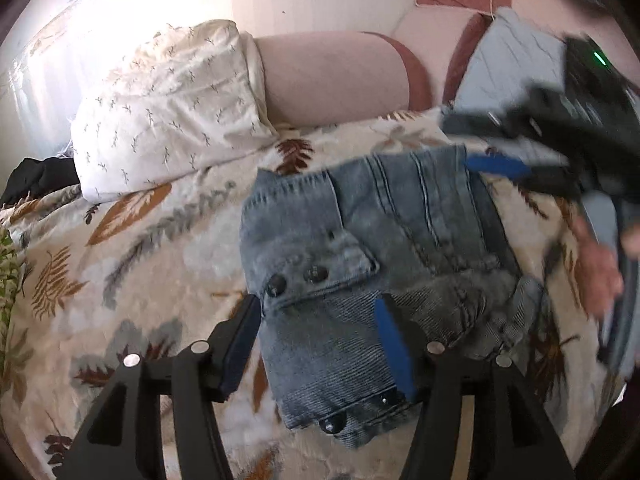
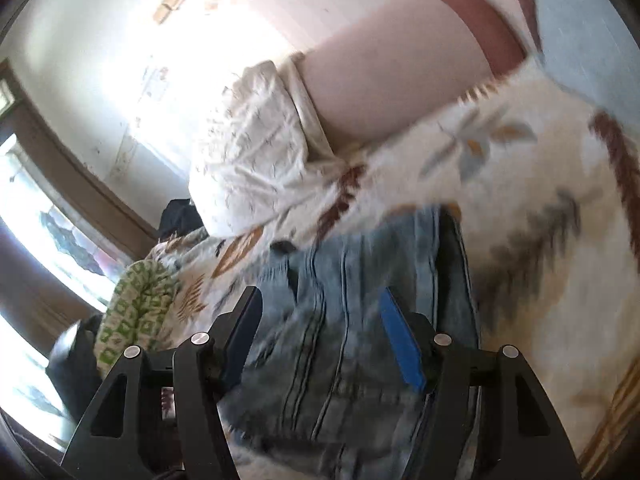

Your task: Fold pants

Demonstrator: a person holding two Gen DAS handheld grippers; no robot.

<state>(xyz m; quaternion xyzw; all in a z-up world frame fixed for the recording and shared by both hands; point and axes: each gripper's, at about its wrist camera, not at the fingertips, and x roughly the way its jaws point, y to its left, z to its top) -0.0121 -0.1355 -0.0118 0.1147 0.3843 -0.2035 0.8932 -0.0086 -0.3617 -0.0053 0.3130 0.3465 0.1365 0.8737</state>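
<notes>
The blue denim pants (image 1: 360,264) lie folded into a compact bundle on the leaf-patterned bedspread (image 1: 140,248). My left gripper (image 1: 318,312) is open and hovers over the near edge of the bundle, fingers either side of the waistband flap with dark buttons. My right gripper (image 1: 496,166) shows blurred at the far right edge of the bundle, with a hand behind it. In the right wrist view the pants (image 2: 352,320) fill the space between the open fingers of my right gripper (image 2: 320,312); that picture is motion-blurred.
A white pillow (image 1: 168,108) and a pink bolster (image 1: 332,76) lie at the head of the bed. A grey-blue cushion (image 1: 508,68) sits at the right. A green patterned cloth (image 2: 136,308) and dark clothing (image 1: 36,176) lie at the left edge.
</notes>
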